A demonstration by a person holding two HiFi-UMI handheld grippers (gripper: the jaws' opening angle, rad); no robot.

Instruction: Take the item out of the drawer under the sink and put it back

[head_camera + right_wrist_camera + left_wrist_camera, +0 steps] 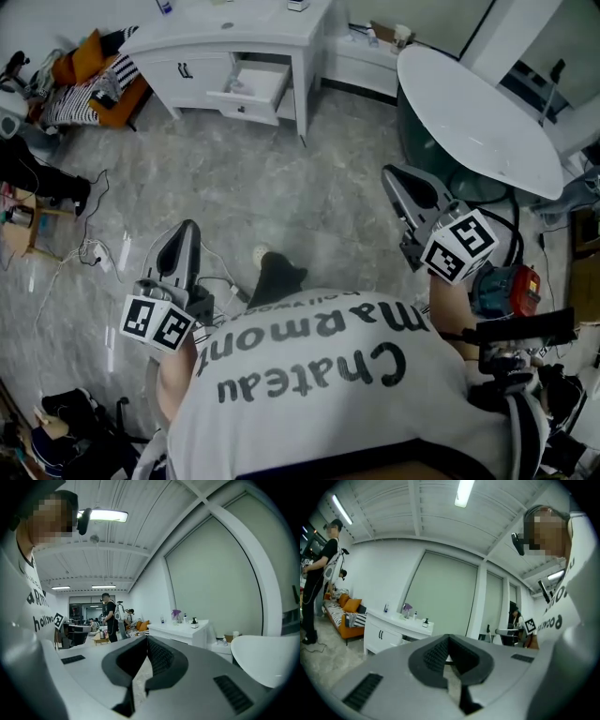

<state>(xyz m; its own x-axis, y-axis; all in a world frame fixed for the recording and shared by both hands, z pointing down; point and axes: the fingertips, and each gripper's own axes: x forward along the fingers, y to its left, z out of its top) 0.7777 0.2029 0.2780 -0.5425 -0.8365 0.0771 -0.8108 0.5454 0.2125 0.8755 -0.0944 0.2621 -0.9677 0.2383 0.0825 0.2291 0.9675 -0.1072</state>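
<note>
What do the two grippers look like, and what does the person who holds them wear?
The left gripper and the right gripper look alike: a grey body that tapers to the tip, with black ribbed pads on the inside of the jaws. Each carries a white cube with black square markers at its rear. The person wears a white shirt with large dark lettering.

The drawer (pixel 251 89) juts open from the front of the sink cabinet (pixel 187 64). A sofa (pixel 89 84) lies left of the cabinet, a round surface (pixel 478 122) right of it, the floor (pixel 262 187) before it.
</note>
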